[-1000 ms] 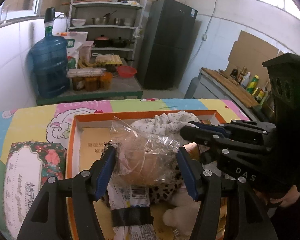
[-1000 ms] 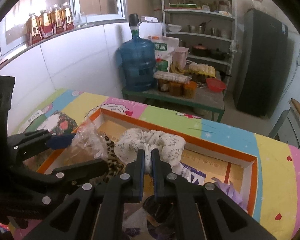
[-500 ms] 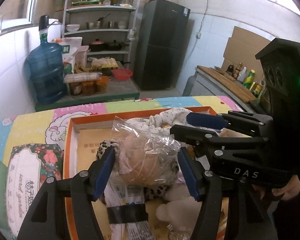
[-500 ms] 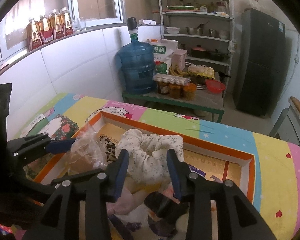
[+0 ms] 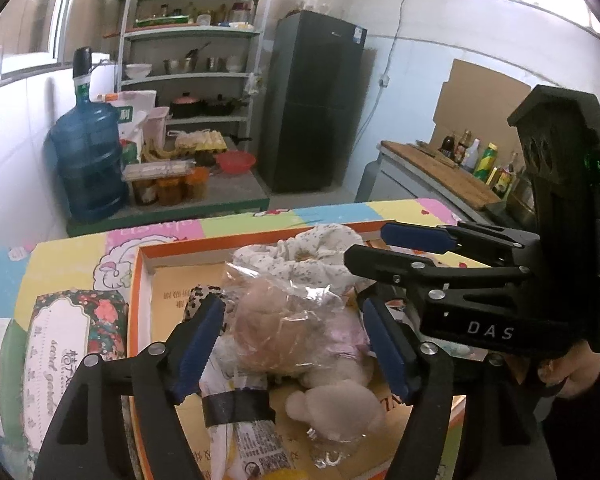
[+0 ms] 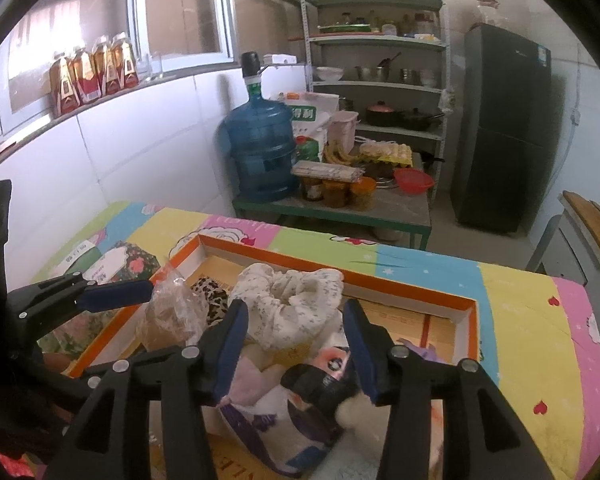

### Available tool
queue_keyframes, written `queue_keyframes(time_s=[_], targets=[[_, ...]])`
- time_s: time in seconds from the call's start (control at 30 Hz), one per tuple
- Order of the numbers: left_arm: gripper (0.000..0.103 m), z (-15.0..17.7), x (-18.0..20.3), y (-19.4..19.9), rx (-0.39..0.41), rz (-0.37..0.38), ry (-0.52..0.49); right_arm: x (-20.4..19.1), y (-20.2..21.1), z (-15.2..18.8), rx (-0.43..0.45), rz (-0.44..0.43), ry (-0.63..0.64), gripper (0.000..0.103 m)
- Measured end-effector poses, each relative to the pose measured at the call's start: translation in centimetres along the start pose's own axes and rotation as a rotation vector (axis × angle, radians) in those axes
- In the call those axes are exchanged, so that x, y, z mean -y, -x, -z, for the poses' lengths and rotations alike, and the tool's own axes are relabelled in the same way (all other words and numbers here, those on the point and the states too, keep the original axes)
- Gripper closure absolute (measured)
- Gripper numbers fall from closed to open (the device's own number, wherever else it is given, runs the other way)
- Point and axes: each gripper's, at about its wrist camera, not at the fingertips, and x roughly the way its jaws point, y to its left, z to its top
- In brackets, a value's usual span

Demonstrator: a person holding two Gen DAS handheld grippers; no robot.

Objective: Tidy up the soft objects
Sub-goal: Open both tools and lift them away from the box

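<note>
An orange-rimmed cardboard box (image 5: 140, 264) (image 6: 380, 276) on the colourful mat holds soft things. A clear plastic bag with a brownish plush inside (image 5: 284, 320) (image 6: 168, 316) lies in it between the fingers of my left gripper (image 5: 292, 340). Those jaws are opening and the right pad stands off the bag. A white floral cloth (image 6: 288, 304) (image 5: 312, 256) rests in the box just beyond my right gripper (image 6: 296, 340). Its jaws are also opening, with nothing pinched. The right gripper (image 5: 368, 246) also shows from the side, over the cloth.
In the box lie a leopard-print piece (image 5: 196, 296), a white plush (image 5: 332, 400), a banded packet (image 5: 236, 404) and a black item (image 6: 320, 384). A floral tissue pack (image 5: 72, 340) sits left of the box. A water bottle (image 6: 260, 152), shelves and a fridge stand behind.
My right gripper opened and let go of the white floral cloth, which now rests in the box. The left jaws spread wider around the bag. Both grippers drew back a little.
</note>
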Motion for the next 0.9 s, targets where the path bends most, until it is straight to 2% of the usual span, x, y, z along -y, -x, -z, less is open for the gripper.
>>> queue_keyframes(time_s=[0.5,0.9], targets=[[0.028,1.0,0.3,4.5,0.057,0.012,0.014,-0.5,4.7,1.3,0.063,-0.003,-0.069,0.054],[0.028,2.7,-0.4,11.0,0.172,0.006,0.013,-4.2,8.1,2.2,0.103,-0.001,-0.077,0.054]])
